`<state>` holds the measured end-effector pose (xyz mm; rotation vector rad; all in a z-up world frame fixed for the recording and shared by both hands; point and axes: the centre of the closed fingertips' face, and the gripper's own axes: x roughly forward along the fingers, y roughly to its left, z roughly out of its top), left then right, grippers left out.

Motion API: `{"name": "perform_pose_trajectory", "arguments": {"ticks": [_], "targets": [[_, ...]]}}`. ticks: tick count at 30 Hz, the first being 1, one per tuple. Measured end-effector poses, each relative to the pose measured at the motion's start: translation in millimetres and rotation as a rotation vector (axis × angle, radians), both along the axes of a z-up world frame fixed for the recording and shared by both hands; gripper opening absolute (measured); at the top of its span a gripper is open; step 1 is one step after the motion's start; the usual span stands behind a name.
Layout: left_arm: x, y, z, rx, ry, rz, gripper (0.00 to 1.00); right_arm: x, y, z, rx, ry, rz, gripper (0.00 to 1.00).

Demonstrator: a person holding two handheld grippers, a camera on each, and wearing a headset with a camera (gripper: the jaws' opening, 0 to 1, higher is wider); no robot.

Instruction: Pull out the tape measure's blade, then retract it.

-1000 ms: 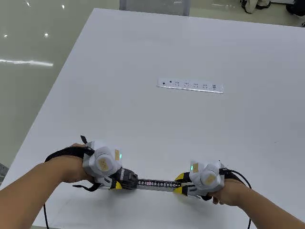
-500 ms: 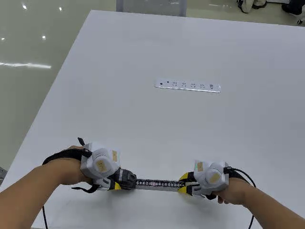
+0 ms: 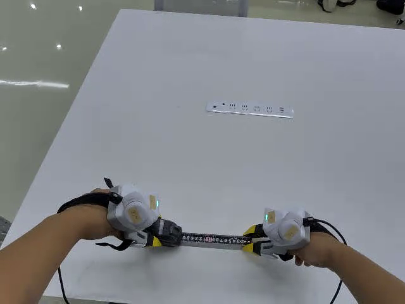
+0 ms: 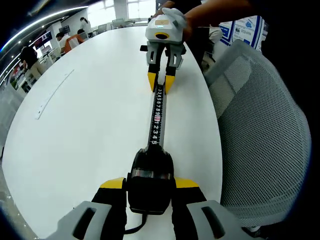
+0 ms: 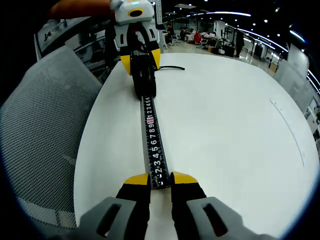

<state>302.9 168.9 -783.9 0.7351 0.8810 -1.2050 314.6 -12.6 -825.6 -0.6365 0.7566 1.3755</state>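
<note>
Your count: 2 grippers, left gripper (image 3: pixel 155 239) and right gripper (image 3: pixel 249 239). 1 tape measure (image 3: pixel 168 233), 1 blade (image 3: pixel 212 239). 1 power strip (image 3: pixel 250 109). 1 white table (image 3: pixel 253 57). 1 mesh chair (image 4: pixel 260 125). Background people in your gripper views: several, too small to count exactly.

Bright, even overhead light. Lamp glare on floor (image 3: pixel 38 82). Table (image 3: pixel 190 158) near washed-out white, shadows faint. Gripper views: strong fisheye bend at edges. Pics sharp.
</note>
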Motion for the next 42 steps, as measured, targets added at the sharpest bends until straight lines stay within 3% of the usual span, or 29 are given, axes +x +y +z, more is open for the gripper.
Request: {"name": "perform_pose_trajectory", "arguments": {"ticks": [42], "targets": [[-0.1, 0.4, -0.4, -0.009, 0.003, 0.016, 0.31, 0.8, -40.6, 0.2, -0.027, 0.003, -0.04, 0.14]]}}
